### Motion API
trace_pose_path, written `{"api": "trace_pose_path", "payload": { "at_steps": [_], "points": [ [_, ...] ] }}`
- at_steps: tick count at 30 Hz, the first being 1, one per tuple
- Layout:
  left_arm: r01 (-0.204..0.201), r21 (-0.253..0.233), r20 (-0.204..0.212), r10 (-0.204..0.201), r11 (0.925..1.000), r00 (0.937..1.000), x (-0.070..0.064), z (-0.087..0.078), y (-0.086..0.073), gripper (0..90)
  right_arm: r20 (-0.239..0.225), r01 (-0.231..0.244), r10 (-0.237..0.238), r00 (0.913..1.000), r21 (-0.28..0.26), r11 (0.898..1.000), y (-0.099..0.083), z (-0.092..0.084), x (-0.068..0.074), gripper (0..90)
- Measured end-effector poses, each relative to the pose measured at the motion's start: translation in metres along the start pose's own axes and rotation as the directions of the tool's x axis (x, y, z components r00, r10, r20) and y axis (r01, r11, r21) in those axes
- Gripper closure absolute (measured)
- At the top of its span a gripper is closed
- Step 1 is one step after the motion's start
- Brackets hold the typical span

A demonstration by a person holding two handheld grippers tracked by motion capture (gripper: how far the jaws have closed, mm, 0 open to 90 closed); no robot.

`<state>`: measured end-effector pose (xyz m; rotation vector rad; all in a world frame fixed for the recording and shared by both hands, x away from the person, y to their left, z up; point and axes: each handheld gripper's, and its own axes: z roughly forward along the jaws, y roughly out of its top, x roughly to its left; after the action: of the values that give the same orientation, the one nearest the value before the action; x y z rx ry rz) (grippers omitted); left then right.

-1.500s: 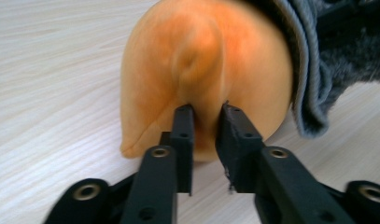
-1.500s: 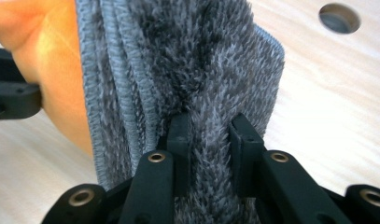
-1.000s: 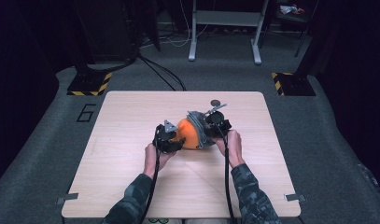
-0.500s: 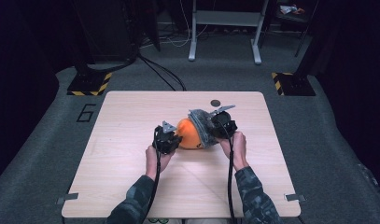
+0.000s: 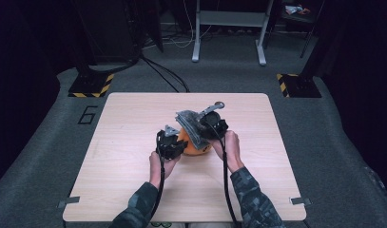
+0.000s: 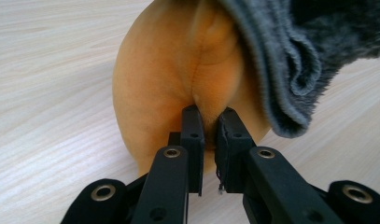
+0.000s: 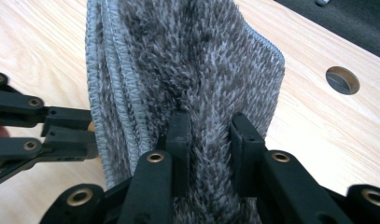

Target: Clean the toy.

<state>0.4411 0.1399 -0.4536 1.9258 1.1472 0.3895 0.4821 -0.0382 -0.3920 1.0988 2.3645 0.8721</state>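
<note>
I am gripping with both hands near the middle of the wooden table [image 5: 134, 190]. My left gripper [image 6: 208, 122] is pinching a fold of the orange plush ball [image 6: 178, 65], its jaws having just been closing on it, so that a small ridge of the soft orange skin is bunching up between the pads. The ball is sitting on the table just in front of that gripper, and in the high view it is showing as an orange patch [image 5: 193, 147] between my two hands. My right gripper [image 7: 211, 135] is clenching the grey fuzzy cloth [image 7: 187, 60], the pile pressing up between its jaws. The cloth is draping over the ball's far side, its stitched edge hanging just beside the orange surface [image 6: 276, 70]. A round hole [image 7: 342, 79] is lying in the tabletop beyond the cloth.
</note>
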Motion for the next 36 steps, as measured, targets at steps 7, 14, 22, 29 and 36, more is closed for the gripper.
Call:
{"api": "trace_pose_path", "payload": {
  "at_steps": [7, 14, 22, 29, 36],
  "points": [
    [0.054, -0.014, 0.004, -0.054, 0.9985, 0.9985, 0.010, 0.005, -0.002, 82.3, 0.010, -0.030, 0.030, 0.9995, 0.015, 0.999, -0.005, 0.010, -0.006, 72.7],
    [0.059, -0.015, -0.002, -0.059, 0.9981, 0.9982, 0.012, 0.006, -0.003, 81.8, 0.033, -0.093, 0.091, 0.9953, 0.069, 0.993, -0.025, 0.020, -0.025, 72.7],
    [0.052, -0.016, -0.001, -0.052, 0.9985, 0.9987, 0.012, 0.006, -0.006, 81.6, 0.050, -0.181, 0.175, 0.9833, 0.184, 0.966, -0.057, 0.043, -0.044, 72.9],
    [0.037, -0.021, -0.010, -0.037, 0.9991, 0.9993, 0.012, 0.005, -0.007, 81.3, 0.041, -0.218, 0.214, 0.9759, 0.210, 0.953, -0.069, 0.050, -0.054, 72.9],
    [0.007, -0.014, -0.016, -0.007, 0.9999, 0.9999, 0.007, 0.005, -0.005, 81.3, 0.006, -0.176, 0.176, 0.9843, 0.083, 0.981, -0.042, 0.007, -0.050, 73.0]
  ]
}}
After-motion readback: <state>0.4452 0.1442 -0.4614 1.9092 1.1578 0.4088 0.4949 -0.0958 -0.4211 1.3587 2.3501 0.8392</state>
